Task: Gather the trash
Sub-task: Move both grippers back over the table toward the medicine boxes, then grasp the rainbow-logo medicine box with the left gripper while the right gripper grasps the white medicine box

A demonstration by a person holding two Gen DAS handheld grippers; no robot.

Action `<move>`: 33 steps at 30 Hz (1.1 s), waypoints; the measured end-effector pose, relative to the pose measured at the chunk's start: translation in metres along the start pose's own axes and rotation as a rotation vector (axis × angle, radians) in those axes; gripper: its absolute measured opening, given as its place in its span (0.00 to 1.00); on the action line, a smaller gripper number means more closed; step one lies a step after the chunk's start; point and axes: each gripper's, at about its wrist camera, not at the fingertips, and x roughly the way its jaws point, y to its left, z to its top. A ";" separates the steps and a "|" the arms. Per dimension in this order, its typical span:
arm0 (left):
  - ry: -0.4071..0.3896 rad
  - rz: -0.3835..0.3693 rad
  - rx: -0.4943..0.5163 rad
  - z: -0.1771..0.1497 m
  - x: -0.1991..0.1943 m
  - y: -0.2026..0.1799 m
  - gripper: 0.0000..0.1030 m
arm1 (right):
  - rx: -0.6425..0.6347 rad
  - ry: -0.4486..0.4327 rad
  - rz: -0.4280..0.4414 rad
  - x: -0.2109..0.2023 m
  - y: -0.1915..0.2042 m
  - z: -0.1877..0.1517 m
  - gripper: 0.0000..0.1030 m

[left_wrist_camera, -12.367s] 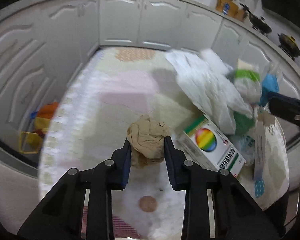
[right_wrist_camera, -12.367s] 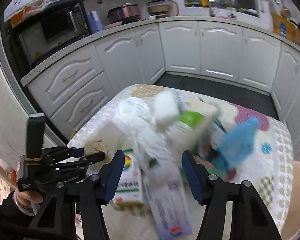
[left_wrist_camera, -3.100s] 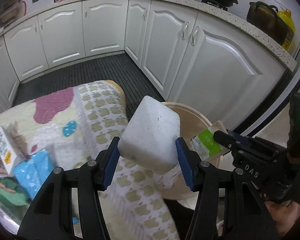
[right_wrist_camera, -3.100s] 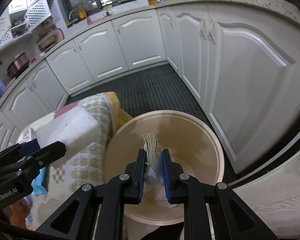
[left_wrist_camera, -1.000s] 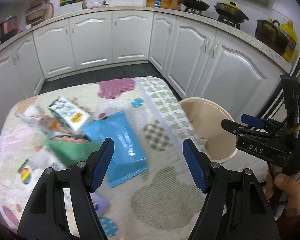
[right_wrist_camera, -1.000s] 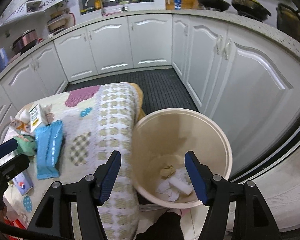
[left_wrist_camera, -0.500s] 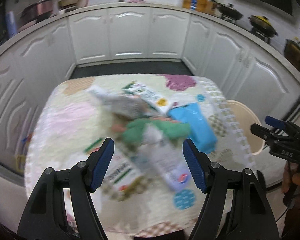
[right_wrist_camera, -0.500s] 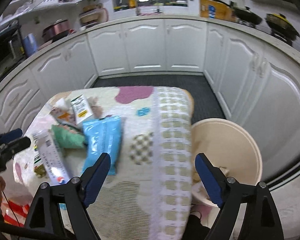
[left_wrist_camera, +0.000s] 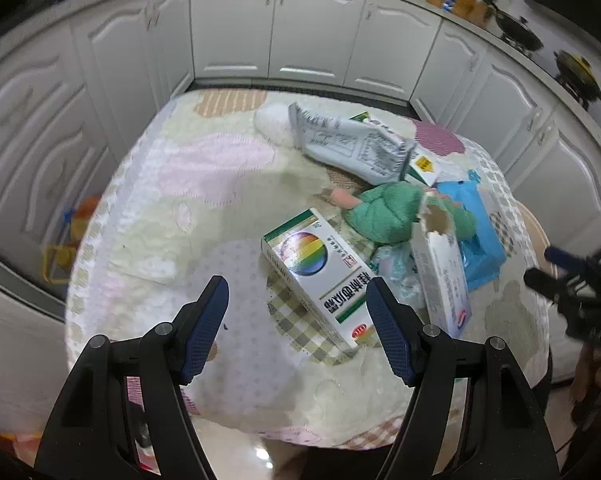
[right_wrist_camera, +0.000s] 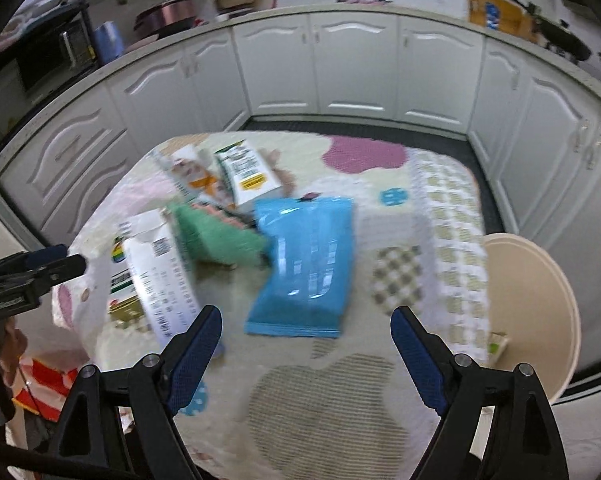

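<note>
Left tongs point(left_wrist_camera: 296, 322): apart, nothing between them, held above the near edge of the bench point(left_wrist_camera: 204, 184), which wears a pastel patterned cloth.

Trash on the bench, left to right in the left wrist view:
- White box with a rainbow disc point(left_wrist_camera: 316, 270), lying flat, its near end between the left tongs' tips.
- Grey printed bag point(left_wrist_camera: 352, 148), crumpled, toward the far side.
- Green cloth point(left_wrist_camera: 396, 214), bunched, just beyond the rainbow box.
- Torn white carton point(left_wrist_camera: 440, 276), leaning against the green cloth.
- Blue packet point(left_wrist_camera: 478, 236), flat, beside the carton on the right.

Right tongs point(right_wrist_camera: 306, 346): apart, empty, hovering over the bench's near side, the blue packet point(right_wrist_camera: 304, 268) just ahead of them.

Beige bin point(right_wrist_camera: 536, 308): on the floor against the bench's right edge; a green-and-white scrap point(right_wrist_camera: 496, 346) shows inside it.

White cabinets point(right_wrist_camera: 356, 68): lining the kitchen behind.
</note>
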 end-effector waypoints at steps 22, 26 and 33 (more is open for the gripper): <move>0.088 0.043 -0.004 0.008 0.050 0.007 0.59 | -0.104 0.054 0.162 0.038 0.059 -0.006 0.82; 0.094 0.027 -0.027 0.004 0.048 0.018 0.60 | -0.113 0.076 0.186 0.055 0.068 -0.004 0.82; 0.097 0.063 -0.023 0.001 0.061 0.012 0.61 | -0.104 0.066 0.204 0.055 0.065 -0.005 0.47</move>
